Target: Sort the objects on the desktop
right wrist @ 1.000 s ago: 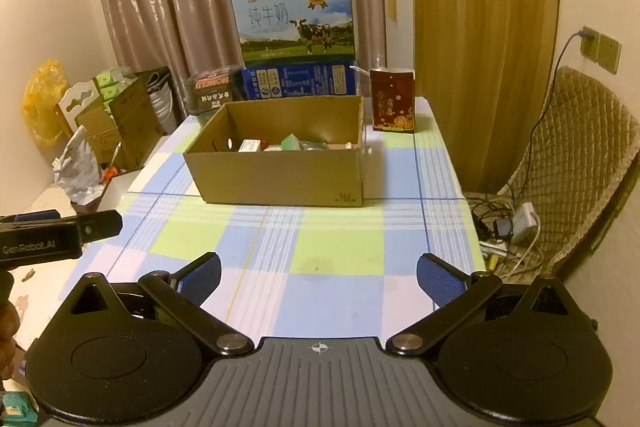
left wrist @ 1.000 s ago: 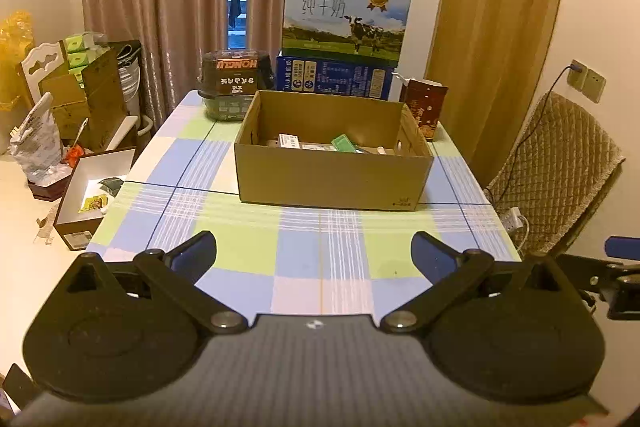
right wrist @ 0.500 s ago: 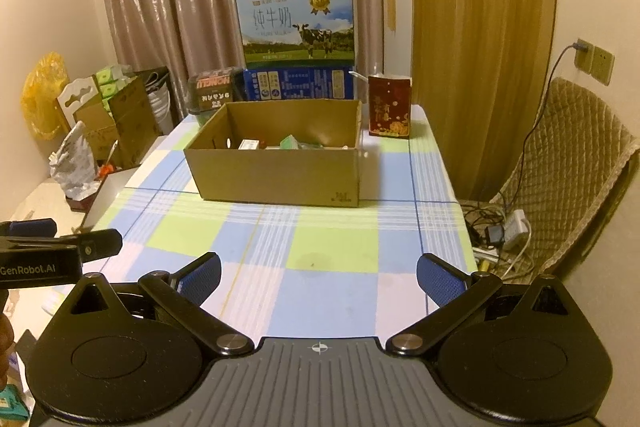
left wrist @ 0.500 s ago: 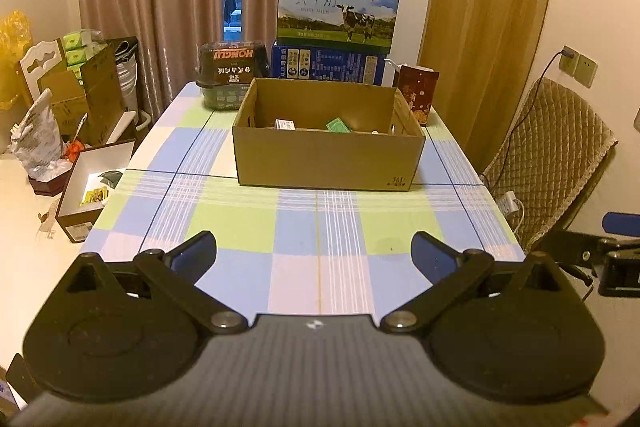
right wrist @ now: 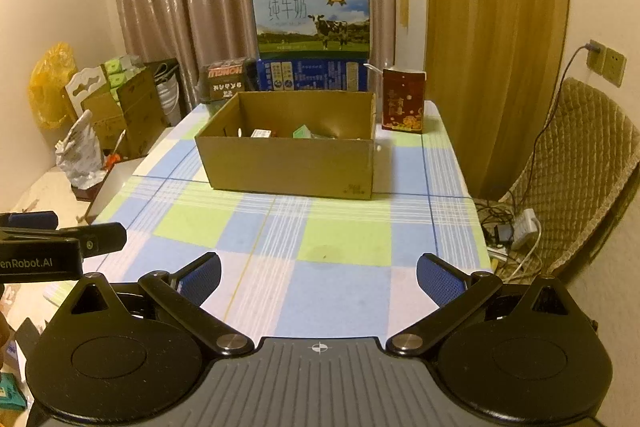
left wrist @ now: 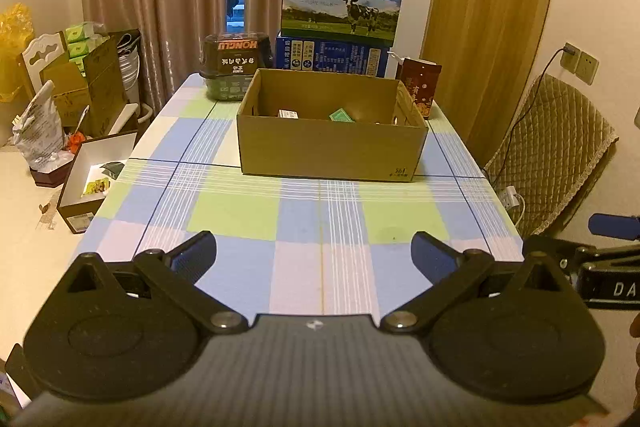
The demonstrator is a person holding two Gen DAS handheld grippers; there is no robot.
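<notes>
Counter [left wrist: 240, 211] in checked cloth carries an open cardboard box [left wrist: 328, 151] at its middle, with small packets [left wrist: 340, 115] lying inside. Nearer the camera, left gripper [left wrist: 314, 255] and right gripper [right wrist: 318, 275] hover above the cloth, jaws spread wide, holding nothing.

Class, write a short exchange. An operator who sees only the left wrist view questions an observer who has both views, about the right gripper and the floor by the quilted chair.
Operator: My view shows the other tool only side-on. Open or shut?
Observer: The right gripper is open, with nothing between its blue pads.
Operator: What lies on the floor by the quilted chair?
Observer: A black adapter among dark cables, just beside the chair.
</notes>
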